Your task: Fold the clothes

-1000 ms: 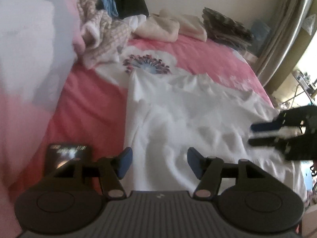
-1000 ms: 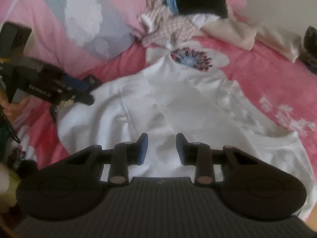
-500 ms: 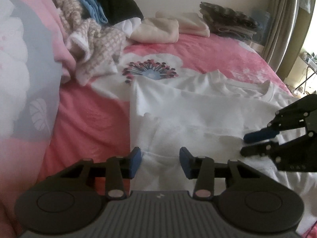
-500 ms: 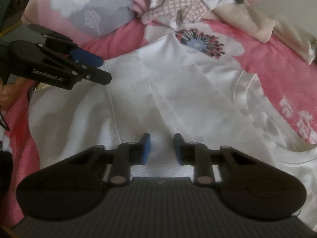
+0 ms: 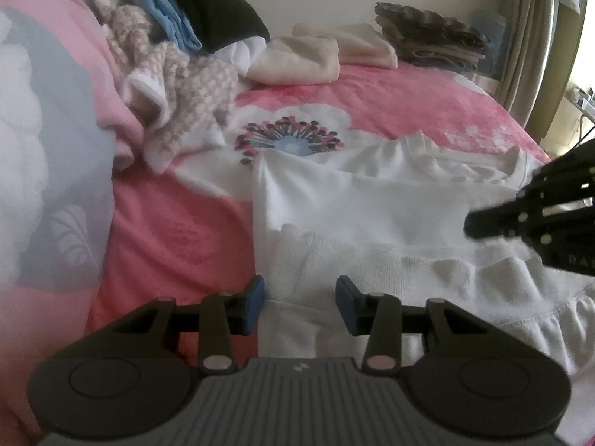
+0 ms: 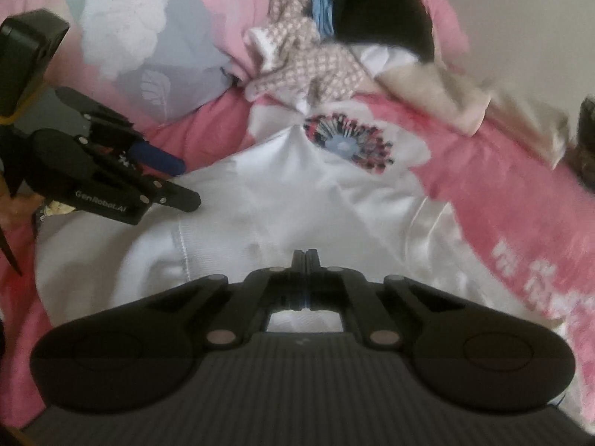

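A white shirt [image 5: 372, 215] lies spread and partly folded on the pink floral bedsheet [image 5: 178, 223]; in the right wrist view the shirt [image 6: 297, 193] fills the middle. My left gripper [image 5: 300, 303] is open, low over the shirt's near left edge, with cloth between the fingers but not pinched. In the right wrist view the left gripper [image 6: 182, 186] hovers at the shirt's left side. My right gripper [image 6: 305, 256] is shut, its tips pressed into the shirt's fabric. From the left wrist view the right gripper [image 5: 479, 225] reaches in from the right, with puckered cloth around it.
A heap of unfolded clothes [image 5: 178, 85], checked beige, blue and black, lies at the back left. Folded cream items [image 5: 297, 61] and a dark folded stack [image 5: 427, 33] sit at the far end. A big pink pillow [image 5: 44, 111] rises on the left, a curtain [image 5: 531, 37] hangs on the right.
My right gripper has gone from open to shut on the shirt. Both grippers have come lower and closer over the cloth; the left stays open.
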`<state>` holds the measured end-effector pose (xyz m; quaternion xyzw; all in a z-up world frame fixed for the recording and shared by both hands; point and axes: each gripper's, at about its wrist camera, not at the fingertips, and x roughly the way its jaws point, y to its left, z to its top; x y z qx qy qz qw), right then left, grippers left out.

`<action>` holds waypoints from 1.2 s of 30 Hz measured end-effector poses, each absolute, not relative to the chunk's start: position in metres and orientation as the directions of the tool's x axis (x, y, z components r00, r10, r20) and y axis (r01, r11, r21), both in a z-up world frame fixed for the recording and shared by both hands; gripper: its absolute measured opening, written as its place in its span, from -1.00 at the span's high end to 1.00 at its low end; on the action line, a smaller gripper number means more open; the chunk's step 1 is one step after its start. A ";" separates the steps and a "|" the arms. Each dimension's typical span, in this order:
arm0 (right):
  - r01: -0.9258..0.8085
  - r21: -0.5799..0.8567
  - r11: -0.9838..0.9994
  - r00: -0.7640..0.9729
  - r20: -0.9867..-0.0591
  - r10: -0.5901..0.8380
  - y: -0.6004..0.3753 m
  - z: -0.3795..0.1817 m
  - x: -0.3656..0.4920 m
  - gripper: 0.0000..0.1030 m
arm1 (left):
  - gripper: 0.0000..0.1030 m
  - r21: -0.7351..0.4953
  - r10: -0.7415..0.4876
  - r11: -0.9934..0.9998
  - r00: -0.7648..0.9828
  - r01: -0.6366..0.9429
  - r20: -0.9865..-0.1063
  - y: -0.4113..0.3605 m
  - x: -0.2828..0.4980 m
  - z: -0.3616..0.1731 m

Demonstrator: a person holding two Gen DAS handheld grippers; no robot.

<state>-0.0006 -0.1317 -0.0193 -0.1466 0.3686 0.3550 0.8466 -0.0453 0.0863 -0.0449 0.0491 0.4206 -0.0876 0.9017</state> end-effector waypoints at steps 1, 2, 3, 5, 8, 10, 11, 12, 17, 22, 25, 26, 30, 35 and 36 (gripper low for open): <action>-0.708 0.052 0.704 0.451 -0.734 0.508 -0.134 -0.021 0.002 0.96 | 0.15 0.019 -0.115 0.979 0.631 0.201 -0.768 0.086 -0.045 -0.046; -0.706 0.084 0.704 0.433 -0.735 0.522 -0.135 -0.022 0.003 0.95 | 0.15 0.023 -0.113 0.979 0.630 0.204 -0.768 0.086 -0.045 -0.047; -0.708 0.113 0.697 0.411 -0.737 0.536 -0.135 -0.023 0.004 0.93 | 0.16 0.027 -0.111 0.978 0.630 0.206 -0.769 0.086 -0.045 -0.047; -0.709 0.146 0.690 0.385 -0.739 0.552 -0.134 -0.026 0.006 0.83 | 0.18 0.032 -0.108 0.978 0.629 0.207 -0.770 0.085 -0.045 -0.049; -0.715 0.161 0.680 0.358 -0.751 0.555 -0.127 -0.033 0.012 0.69 | 0.22 0.032 -0.106 0.978 0.627 0.205 -0.772 0.086 -0.045 -0.051; -0.720 0.181 0.670 0.330 -0.760 0.559 -0.122 -0.039 0.017 0.63 | 0.25 0.034 -0.104 0.978 0.627 0.204 -0.772 0.087 -0.045 -0.051; -0.723 0.191 0.664 0.317 -0.763 0.564 -0.119 -0.041 0.020 0.63 | 0.27 0.035 -0.102 0.979 0.629 0.202 -0.771 0.087 -0.045 -0.051; -0.727 0.200 0.656 0.304 -0.764 0.570 -0.117 -0.043 0.023 0.63 | 0.30 0.037 -0.101 0.979 0.630 0.201 -0.770 0.087 -0.045 -0.051; -0.734 0.232 0.638 0.257 -0.775 0.578 -0.109 -0.052 0.034 0.63 | 0.42 0.041 -0.096 0.979 0.633 0.198 -0.768 0.089 -0.046 -0.052; -0.764 0.192 0.616 0.263 -0.779 0.569 -0.105 -0.049 0.029 0.99 | 0.56 0.024 -0.098 0.983 0.639 0.180 -0.763 0.094 -0.046 -0.051; -0.782 0.143 0.607 0.308 -0.758 0.575 -0.103 -0.038 0.022 1.00 | 0.75 0.013 -0.094 0.987 0.647 0.158 -0.757 0.098 -0.046 -0.048; -0.782 0.128 0.610 0.329 -0.747 0.578 -0.103 -0.034 0.021 1.00 | 0.83 0.002 -0.094 0.989 0.648 0.146 -0.756 0.101 -0.045 -0.047; -0.783 0.077 0.618 0.393 -0.708 0.587 -0.102 -0.020 0.019 1.00 | 0.86 -0.075 -0.122 0.992 0.638 0.099 -0.760 0.112 -0.042 -0.044; -0.778 0.049 0.627 0.416 -0.707 0.572 -0.096 -0.021 0.024 1.00 | 0.37 -0.116 -0.168 0.986 0.635 0.123 -0.754 0.112 -0.043 -0.042; -0.775 0.045 0.631 0.417 -0.713 0.563 -0.095 -0.024 0.025 1.00 | 0.22 -0.110 -0.168 0.985 0.638 0.131 -0.752 0.109 -0.045 -0.041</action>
